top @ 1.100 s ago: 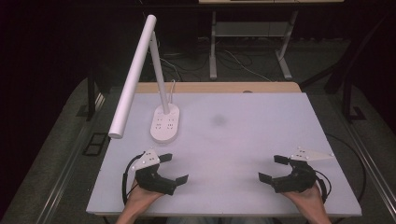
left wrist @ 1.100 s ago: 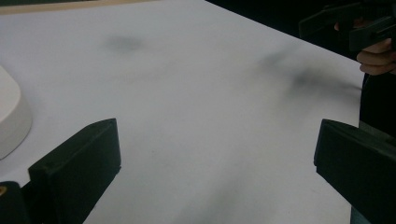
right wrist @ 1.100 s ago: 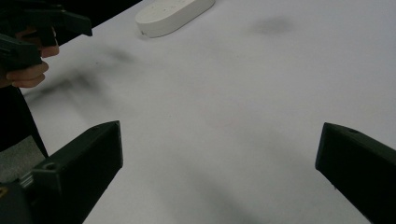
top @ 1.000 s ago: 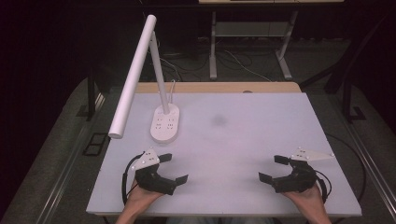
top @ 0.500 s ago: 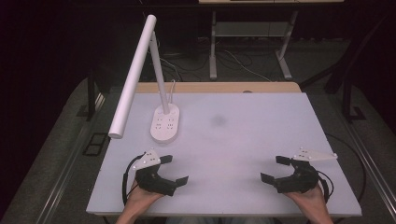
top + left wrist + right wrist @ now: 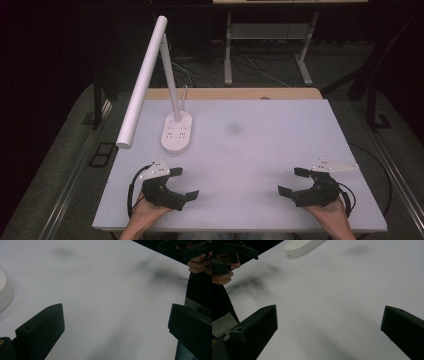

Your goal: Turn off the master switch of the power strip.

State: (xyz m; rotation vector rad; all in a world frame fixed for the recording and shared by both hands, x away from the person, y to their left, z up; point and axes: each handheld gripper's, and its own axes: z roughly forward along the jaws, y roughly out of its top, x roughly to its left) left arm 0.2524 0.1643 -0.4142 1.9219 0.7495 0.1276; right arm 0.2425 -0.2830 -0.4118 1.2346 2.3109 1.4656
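Note:
A white desk lamp (image 6: 145, 75) stands on its oval base (image 6: 177, 131) at the left back of the white table (image 6: 260, 150); the base also appears in the right gripper view (image 6: 302, 246) and at the left edge of the left gripper view (image 6: 3, 293). My left gripper (image 6: 183, 183) rests near the table's front left, jaws wide apart and nothing between them. My right gripper (image 6: 293, 181) sits near the front right, also open and holding nothing. Each gripper view looks across bare table (image 6: 105, 302) toward the other hand (image 6: 198, 263) (image 6: 223, 272).
A faint dark smudge (image 6: 233, 128) marks the table's middle. A wooden strip (image 6: 235, 93) runs along the far edge. Beyond it are desk legs (image 6: 228, 50) and cables on a dark floor. A cable loops behind each gripper.
The right gripper has shifted slightly to the right and toward the front edge. The left gripper and the lamp have stayed put.

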